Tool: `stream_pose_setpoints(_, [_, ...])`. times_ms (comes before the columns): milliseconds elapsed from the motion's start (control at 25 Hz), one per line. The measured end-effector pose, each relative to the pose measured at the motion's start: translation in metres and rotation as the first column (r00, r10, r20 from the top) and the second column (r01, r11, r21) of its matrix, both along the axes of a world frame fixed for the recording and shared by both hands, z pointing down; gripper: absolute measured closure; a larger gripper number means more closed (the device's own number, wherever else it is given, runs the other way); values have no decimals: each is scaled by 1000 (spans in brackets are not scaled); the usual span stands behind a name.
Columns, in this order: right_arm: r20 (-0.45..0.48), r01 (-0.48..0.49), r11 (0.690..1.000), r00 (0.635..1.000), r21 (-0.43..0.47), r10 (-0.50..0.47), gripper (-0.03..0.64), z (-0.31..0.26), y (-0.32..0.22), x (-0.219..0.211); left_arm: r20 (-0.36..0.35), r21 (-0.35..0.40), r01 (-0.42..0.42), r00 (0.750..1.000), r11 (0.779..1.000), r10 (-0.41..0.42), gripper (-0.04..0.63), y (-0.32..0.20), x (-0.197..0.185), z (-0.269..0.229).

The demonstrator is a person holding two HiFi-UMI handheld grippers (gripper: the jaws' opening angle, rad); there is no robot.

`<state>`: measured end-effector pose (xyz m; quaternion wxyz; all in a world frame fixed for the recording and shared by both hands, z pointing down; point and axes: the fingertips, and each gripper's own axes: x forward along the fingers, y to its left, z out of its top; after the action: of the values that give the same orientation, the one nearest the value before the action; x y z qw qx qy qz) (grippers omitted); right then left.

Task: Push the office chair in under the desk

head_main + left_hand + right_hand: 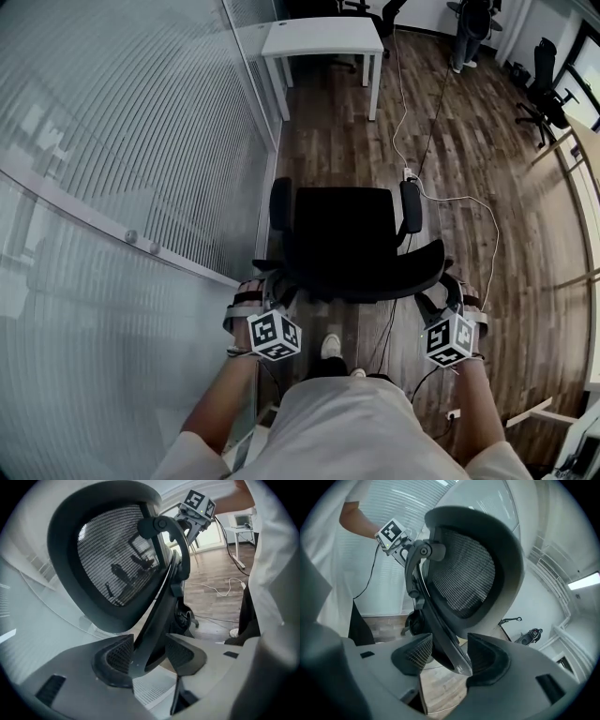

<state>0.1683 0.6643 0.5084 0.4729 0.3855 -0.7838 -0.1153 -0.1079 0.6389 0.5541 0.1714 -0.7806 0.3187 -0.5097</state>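
Observation:
A black office chair (342, 239) stands on the wood floor, its back towards me. The white desk (323, 37) is far ahead, well beyond the chair. My left gripper (267, 283) is at the left edge of the chair's back and my right gripper (448, 287) at the right edge. In the left gripper view, a dark frame strut (152, 634) of the mesh backrest (117, 555) runs between my open left gripper's (150, 652) pads. In the right gripper view the backrest (473, 569) frame likewise passes between my open right gripper's (446, 656) pads.
A ribbed glass partition (122, 187) runs along the left. A white cable (405, 112) and power strip (410, 173) lie on the floor ahead of the chair. Other office chairs (548, 84) and a standing person (469, 28) are at the far right. My shoe (330, 345) is just behind the chair.

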Motion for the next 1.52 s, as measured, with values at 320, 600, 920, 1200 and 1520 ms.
stream_pose_setpoints(320, [-107, 3, 997, 994, -76, -11, 367, 49, -26, 16, 96, -13, -6, 995, 1000, 7, 367, -16, -3, 15])
stream_pose_setpoints(600, [-198, 50, 995, 978, -83, -65, 393, 57, -41, 15, 175, -35, -35, 984, 999, 40, 387, -29, -5, 22])
stream_pose_setpoints(920, [-202, 51, 993, 977, -105, -72, 398, 56, -54, 12, 165, -34, -33, 986, 999, 38, 388, -42, -8, 20])
stream_pose_setpoints(1200, [-214, 29, 994, 976, -102, -51, 399, 59, -80, 11, 173, -38, -24, 984, 999, 30, 388, -68, -10, 23])
stream_pose_setpoints(1520, [-218, 24, 995, 975, -93, -44, 397, 58, -104, 12, 173, -32, -29, 984, 999, 34, 388, -93, -8, 22])
